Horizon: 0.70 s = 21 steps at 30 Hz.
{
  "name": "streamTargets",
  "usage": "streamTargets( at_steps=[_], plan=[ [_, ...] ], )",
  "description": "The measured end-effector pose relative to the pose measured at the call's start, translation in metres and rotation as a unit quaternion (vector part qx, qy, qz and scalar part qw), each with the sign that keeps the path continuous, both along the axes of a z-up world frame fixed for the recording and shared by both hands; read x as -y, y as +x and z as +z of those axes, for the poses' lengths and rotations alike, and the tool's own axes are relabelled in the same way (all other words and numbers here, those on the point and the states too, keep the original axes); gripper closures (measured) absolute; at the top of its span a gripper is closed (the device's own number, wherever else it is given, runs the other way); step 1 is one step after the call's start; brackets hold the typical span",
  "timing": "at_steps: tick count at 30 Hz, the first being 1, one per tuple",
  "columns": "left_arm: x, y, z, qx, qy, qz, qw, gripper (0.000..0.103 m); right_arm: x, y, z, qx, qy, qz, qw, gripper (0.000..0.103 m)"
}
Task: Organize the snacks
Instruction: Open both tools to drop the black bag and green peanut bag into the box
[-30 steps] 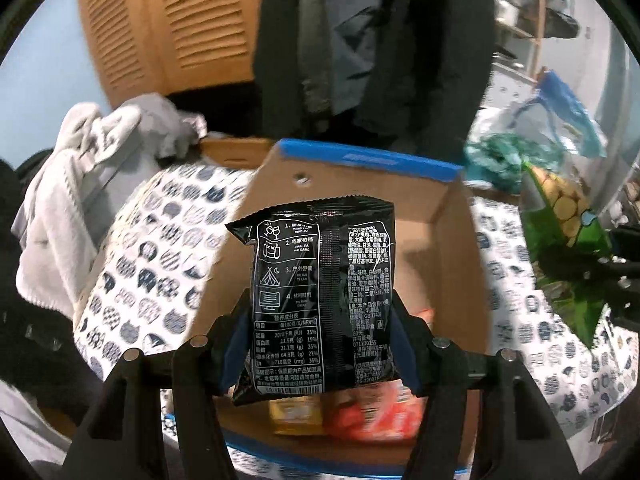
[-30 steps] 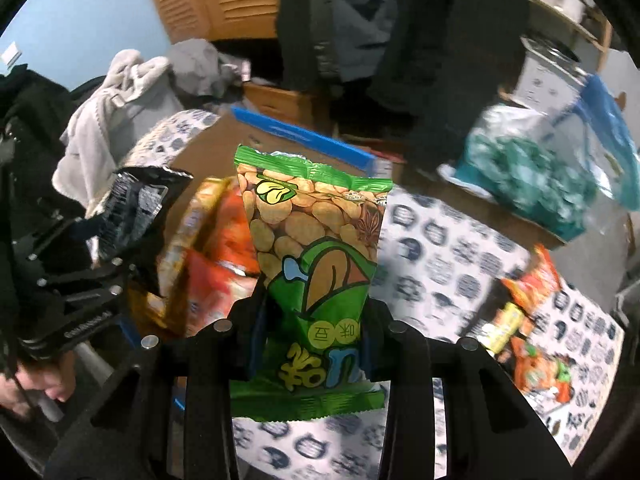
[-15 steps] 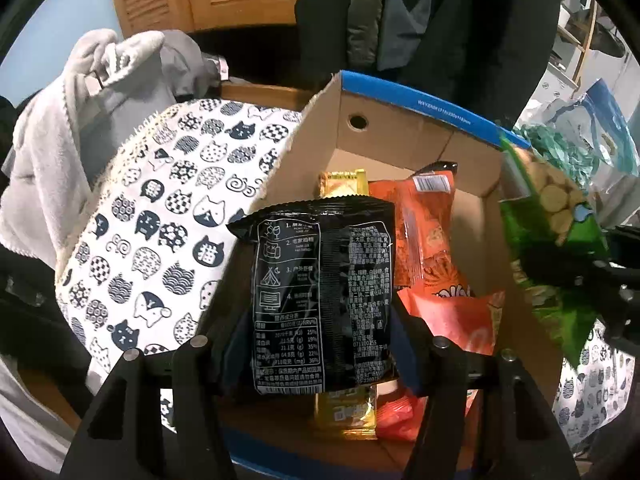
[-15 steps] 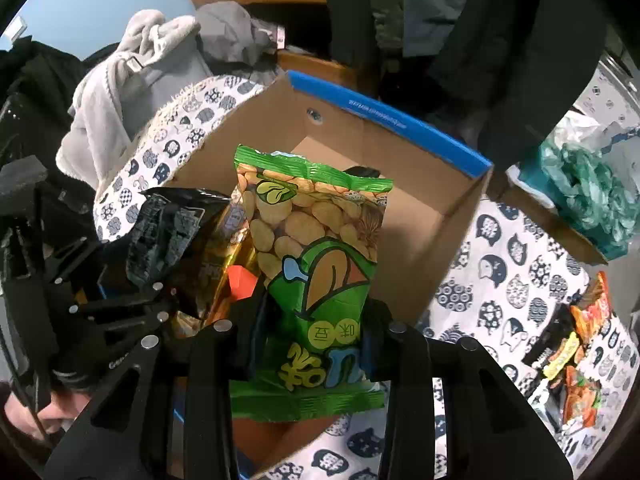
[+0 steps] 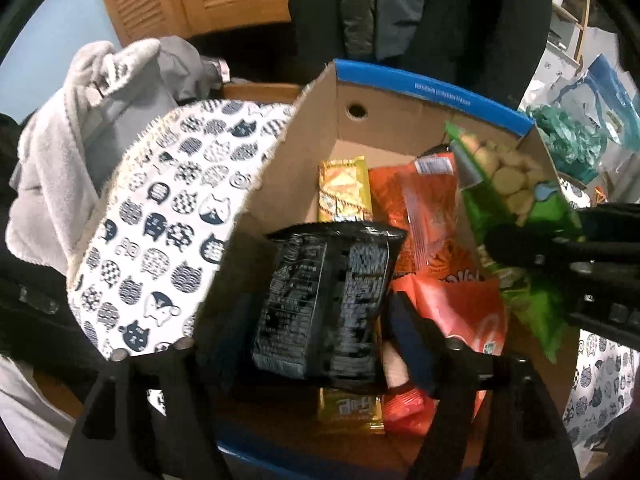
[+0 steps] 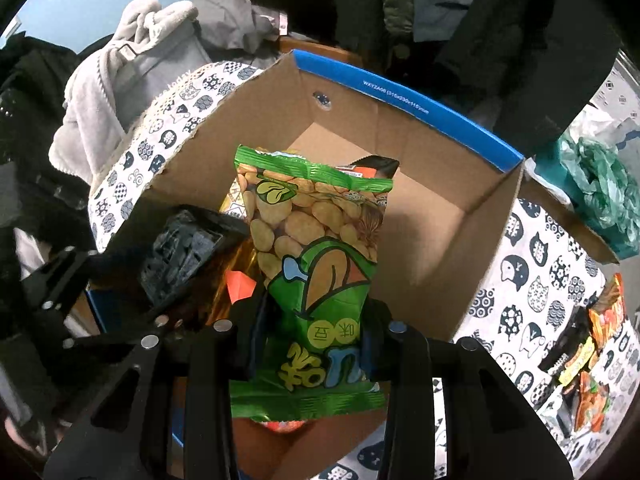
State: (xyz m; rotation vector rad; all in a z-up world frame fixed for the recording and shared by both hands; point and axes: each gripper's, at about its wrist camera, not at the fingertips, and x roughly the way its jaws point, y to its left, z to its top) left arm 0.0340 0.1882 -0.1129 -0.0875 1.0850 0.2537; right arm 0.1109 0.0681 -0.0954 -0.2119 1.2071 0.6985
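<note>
A cardboard box with a blue rim (image 5: 432, 92) (image 6: 400, 92) stands on the cat-print cloth and holds orange (image 5: 432, 216) and yellow (image 5: 344, 188) snack packs. My left gripper (image 5: 320, 320) has opened; the black snack pack (image 5: 324, 300) sits tilted and blurred between the spread fingers, over the box's near left part. My right gripper (image 6: 316, 320) is shut on a green peanut pack (image 6: 316, 248), held upright over the box; it also shows in the left wrist view (image 5: 516, 192).
Several loose snack packs (image 6: 588, 344) lie on the cat-print cloth (image 6: 536, 264) right of the box. A grey towel and clothes (image 5: 72, 120) are piled at the left. A teal plastic bag (image 6: 600, 184) sits at the right. Dark coats hang behind.
Both grippers moved forward over the box. The left gripper's fingers spread apart and the black pack tipped and dropped lower. The right gripper still holds the green pack.
</note>
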Motion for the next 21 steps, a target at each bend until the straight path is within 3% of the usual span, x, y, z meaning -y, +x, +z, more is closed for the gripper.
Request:
streamTargets(
  at_steps=[12, 17, 21],
  plan=[
    [-0.006, -0.015, 0.019, 0.017, 0.008, 0.002, 0.9998, 0.022, -0.004, 0.008, -0.020, -0.017, 0.002, -0.003, 1.000, 0.062],
    [-0.008, -0.019, 0.027, 0.030, -0.012, 0.007, 0.9995, 0.022, 0.004, 0.005, -0.004, 0.004, 0.029, -0.004, 1.000, 0.037],
    [-0.006, -0.022, 0.037, 0.052, 0.001, 0.017, 0.9985, 0.022, 0.017, 0.003, 0.015, 0.029, 0.052, -0.011, 0.998, 0.033]
  ],
)
